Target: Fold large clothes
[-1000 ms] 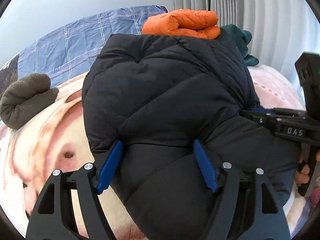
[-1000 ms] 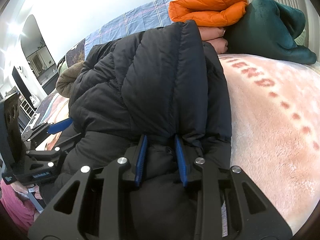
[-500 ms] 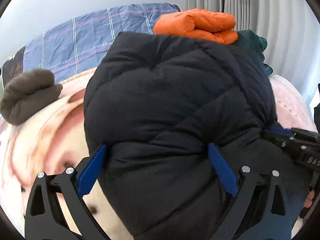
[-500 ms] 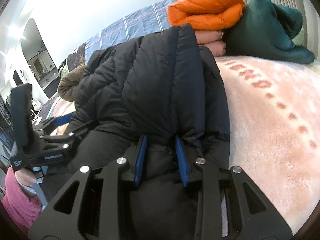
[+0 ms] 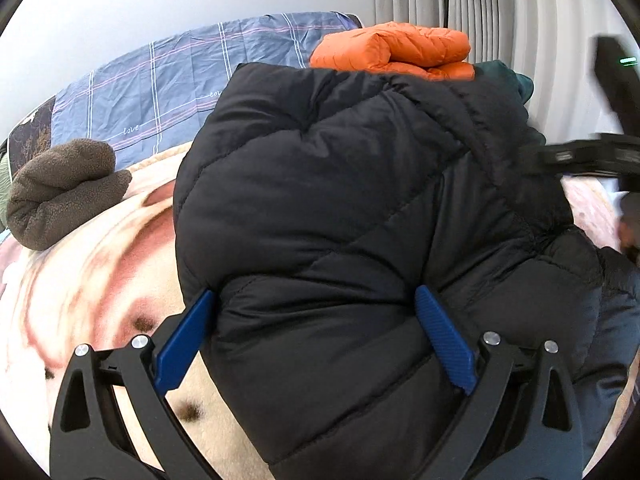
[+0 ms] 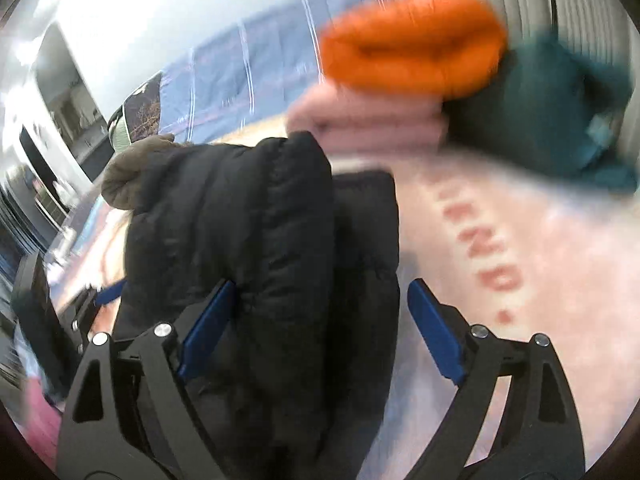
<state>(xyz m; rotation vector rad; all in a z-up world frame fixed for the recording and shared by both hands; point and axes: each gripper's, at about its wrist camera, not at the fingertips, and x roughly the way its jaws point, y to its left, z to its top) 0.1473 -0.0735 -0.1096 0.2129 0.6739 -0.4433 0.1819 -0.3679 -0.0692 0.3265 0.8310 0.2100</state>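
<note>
Change: my right gripper (image 6: 320, 308) let go of jacket (image 5: 360, 220), jaws now spread.
Left gripper (image 5: 316, 320): wide apart, straddling jacket.
Jacket: bunched on blanket (image 6: 520, 320).
Text: "love" on sheet (image 5: 132, 130); blanket letters blurred.

Plain pale wall (image 5: 120, 8) upper left, pleated grey curtains (image 5: 500, 12) upper right. Bed (image 5: 100, 280) under pink blanket; blue plaid sheet (image 5: 192, 76) behind.
</note>
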